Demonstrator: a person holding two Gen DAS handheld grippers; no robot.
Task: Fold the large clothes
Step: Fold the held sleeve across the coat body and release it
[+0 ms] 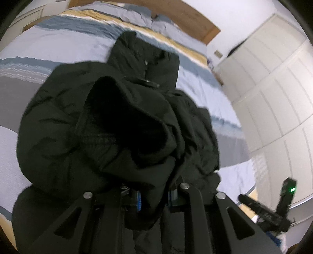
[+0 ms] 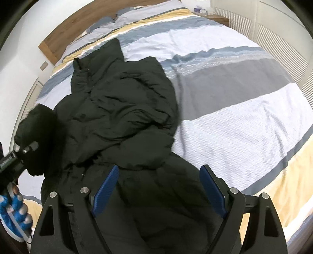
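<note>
A large black padded jacket (image 2: 121, 109) lies crumpled on the striped bedspread (image 2: 234, 121). In the left wrist view the jacket (image 1: 97, 125) fills the middle. My left gripper (image 1: 154, 197) is shut on a bunched sleeve end of the jacket and holds it lifted, its opening facing the camera. The left gripper also shows in the right wrist view (image 2: 32, 146) at the left edge, with the sleeve in it. My right gripper (image 2: 159, 187) is open, its blue pads (image 2: 106, 187) spread above the jacket's near part, holding nothing.
The wooden headboard (image 2: 58, 39) and pillows (image 2: 125, 17) are at the far end of the bed. White wardrobe doors (image 1: 273, 93) stand to the right in the left wrist view. A louvred white panel (image 2: 283, 48) runs along the bed's other side.
</note>
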